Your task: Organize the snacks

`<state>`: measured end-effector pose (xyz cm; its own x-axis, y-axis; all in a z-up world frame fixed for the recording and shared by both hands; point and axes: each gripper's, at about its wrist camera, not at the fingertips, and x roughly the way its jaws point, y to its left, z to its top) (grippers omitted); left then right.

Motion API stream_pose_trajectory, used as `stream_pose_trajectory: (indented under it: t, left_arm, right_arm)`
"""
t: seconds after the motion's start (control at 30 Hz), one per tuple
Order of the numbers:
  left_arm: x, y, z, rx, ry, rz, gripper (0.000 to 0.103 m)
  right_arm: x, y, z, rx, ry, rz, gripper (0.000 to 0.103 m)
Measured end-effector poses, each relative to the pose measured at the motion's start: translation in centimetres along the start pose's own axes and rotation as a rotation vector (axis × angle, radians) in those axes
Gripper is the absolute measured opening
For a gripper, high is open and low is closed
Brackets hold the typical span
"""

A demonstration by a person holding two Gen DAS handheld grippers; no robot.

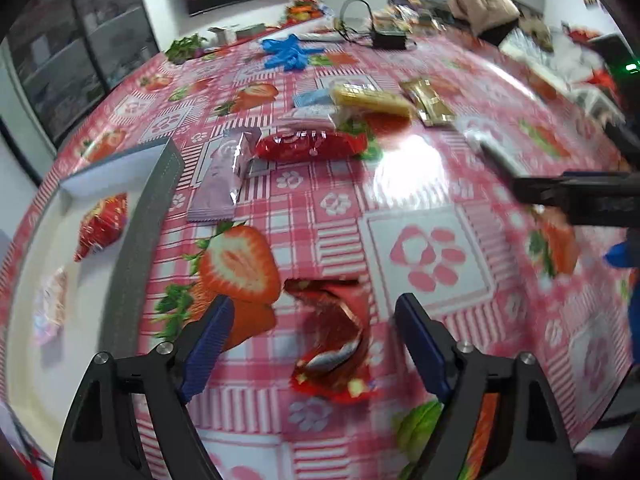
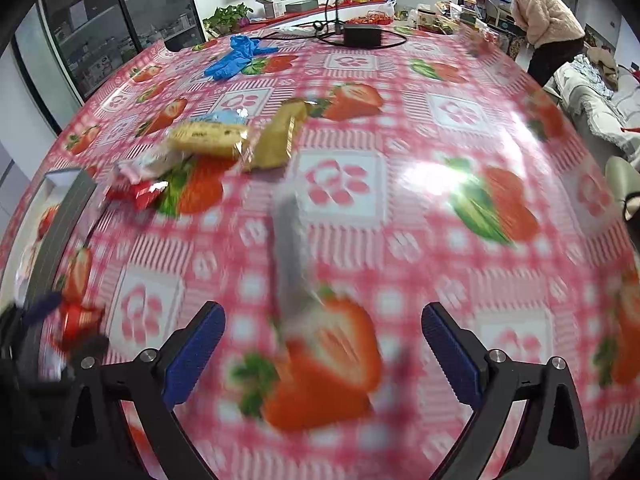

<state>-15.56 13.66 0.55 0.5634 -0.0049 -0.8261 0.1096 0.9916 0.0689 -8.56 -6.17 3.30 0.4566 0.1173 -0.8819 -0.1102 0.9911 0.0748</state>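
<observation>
My left gripper is open, its blue pads either side of a red fish snack packet lying on the strawberry tablecloth. A grey-rimmed white tray at left holds a red packet and a pale one. Beyond lie a purple packet, a red packet, a yellow biscuit pack and a gold packet. My right gripper is open above a blurred grey packet. The yellow pack and gold packet show in the right wrist view too.
Blue gloves and a black box with cables lie at the table's far end. A person in a beige jacket bends over at the back right. The right gripper's body shows at the right edge of the left wrist view.
</observation>
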Motion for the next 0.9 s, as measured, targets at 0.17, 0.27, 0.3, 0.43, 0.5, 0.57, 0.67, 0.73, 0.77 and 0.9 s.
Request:
stream_pose_trajectory:
  t: [0.17, 0.27, 0.3, 0.43, 0.5, 0.57, 0.67, 0.73, 0.77, 0.9]
  left_arm:
    - [0.9, 0.1, 0.4, -0.036, -0.014, 0.000, 0.103]
    - [1.4, 0.6, 0.7, -0.062, -0.009, -0.040, 0.103]
    - [1.5, 0.5, 0.8, -0.058, -0.013, -0.041, 0.103]
    - [1.6, 0.3, 0.9, -0.059, -0.021, -0.044, 0.103]
    - [1.6, 0.3, 0.9, -0.060, -0.023, -0.044, 0.103]
    - [1.6, 0.3, 0.9, -0.061, -0.024, -0.044, 0.103]
    - [1.6, 0.3, 0.9, -0.061, -0.024, -0.044, 0.103]
    - [1.6, 0.3, 0.9, -0.060, -0.024, -0.043, 0.103]
    - [1.6, 0.3, 0.9, -0.061, -0.025, -0.042, 0.103]
    - [1.6, 0.2, 0.9, -0.065, -0.026, -0.038, 0.103]
  right_arm:
    - [2.5, 1.9, 0.8, -0.052, 0.010, -0.057, 0.103]
    - [2.1, 1.8, 0.0, -0.058, -0.053, -0.047, 0.103]
    - [2.0, 1.7, -0.4, -0.064, -0.082, -0.043, 0.103]
    - [1.9, 1.7, -0.5, -0.073, -0.077, -0.042, 0.103]
    - [1.8, 1.7, -0.5, -0.073, -0.083, -0.042, 0.103]
    - [1.8, 1.7, -0.6, -0.072, -0.086, -0.041, 0.103]
    - [1.8, 1.6, -0.6, -0.073, -0.087, -0.041, 0.103]
    - [1.8, 1.7, -0.6, -0.073, -0.087, -0.041, 0.103]
    - [1.8, 1.7, -0.6, -0.074, -0.086, -0.041, 0.103]
    - [1.8, 1.7, -0.6, -0.074, -0.087, -0.040, 0.103]
